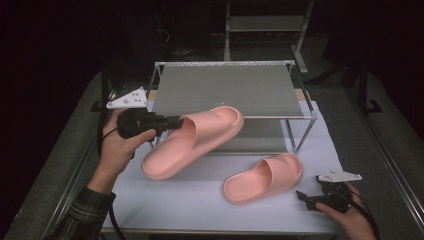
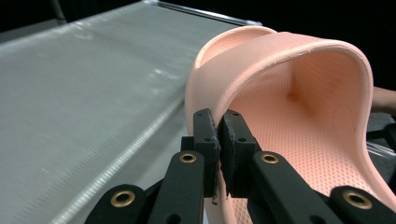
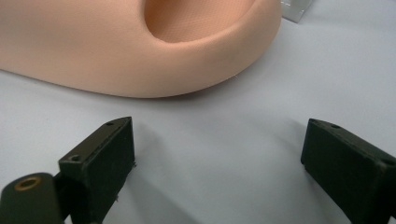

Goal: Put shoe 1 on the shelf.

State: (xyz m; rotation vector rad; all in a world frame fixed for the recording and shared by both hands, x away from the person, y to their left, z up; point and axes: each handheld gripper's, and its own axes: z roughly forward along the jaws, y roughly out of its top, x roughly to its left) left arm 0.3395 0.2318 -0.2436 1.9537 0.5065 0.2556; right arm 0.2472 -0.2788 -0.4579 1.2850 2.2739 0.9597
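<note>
At the left of the high view, the left gripper (image 1: pixel 176 121) is held in the left hand (image 1: pixel 117 149), a plaid sleeve (image 1: pixel 82 212) being cut off by the bottom edge. Its jaws are closed on the strap edge of the raised slipper (image 1: pixel 192 141), a smooth, rounded pink foam slide that is carried tilted above the table (image 1: pixel 175 210), its toe end lying at the front edge of the rack's upper shelf (image 1: pixel 230 90). In the left gripper view the thin strap rim of this slipper (image 2: pixel 289 107) is seen pinched between the two black pads, and a fine dotted texture is shown on the footbed; its heel end is cut off by the frame. The shelf (image 2: pixel 84 93) is presented as a grey, finely grained sheet with a metal rim.

Further right, the second slipper (image 1: pixel 264 178) is laid flat on the pale table covering, in front of the rack. In the right gripper view its rounded side (image 3: pixel 140 51) is partly cut off at the top.

At the far right, the right gripper (image 1: pixel 303 198) is held low near the table by the right hand (image 1: pixel 352 217), its jaws spread wide with nothing between them, just beside the second slipper. Whether the table is touched by it cannot be judged.
</note>
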